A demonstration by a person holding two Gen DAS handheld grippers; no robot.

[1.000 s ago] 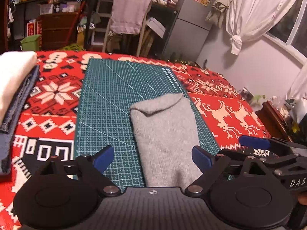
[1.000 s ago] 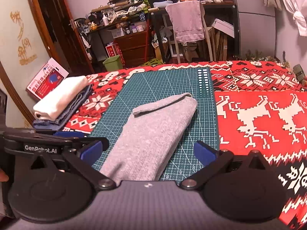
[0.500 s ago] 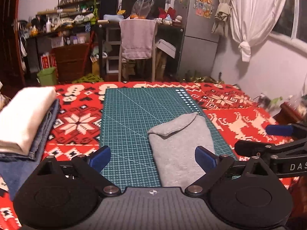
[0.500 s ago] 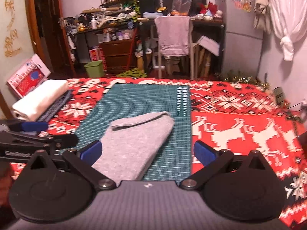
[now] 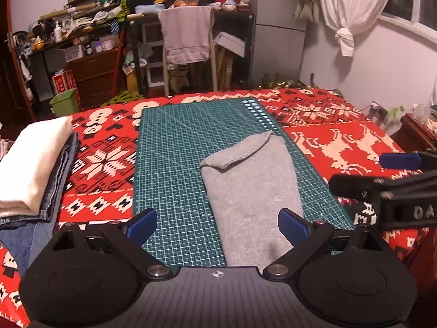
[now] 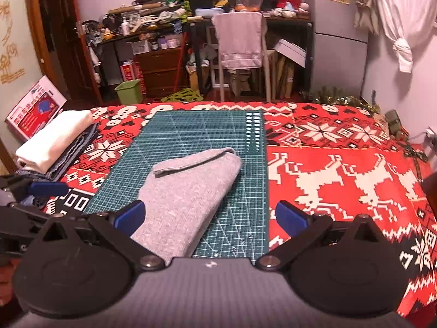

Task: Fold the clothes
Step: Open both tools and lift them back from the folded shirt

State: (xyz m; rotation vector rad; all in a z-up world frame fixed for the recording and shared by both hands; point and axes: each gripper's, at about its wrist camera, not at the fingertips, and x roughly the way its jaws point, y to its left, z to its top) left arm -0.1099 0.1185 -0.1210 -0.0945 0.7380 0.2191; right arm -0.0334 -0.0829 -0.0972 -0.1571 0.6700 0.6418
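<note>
Left wrist view: a red patterned cloth [image 5: 341, 147] covers the table, a green cutting mat [image 5: 174, 147] on it, the folded grey garment [image 5: 251, 191] on the mat. Both the left gripper [image 5: 217, 225] and right gripper [image 6: 209, 217] gape wide, empty.

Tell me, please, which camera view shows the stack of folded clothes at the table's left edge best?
The right wrist view: the stack of folded clothes sits whole there, cream piece over denim. The left wrist view shows it larger, but the frame edge and the left gripper cut it off.
</note>
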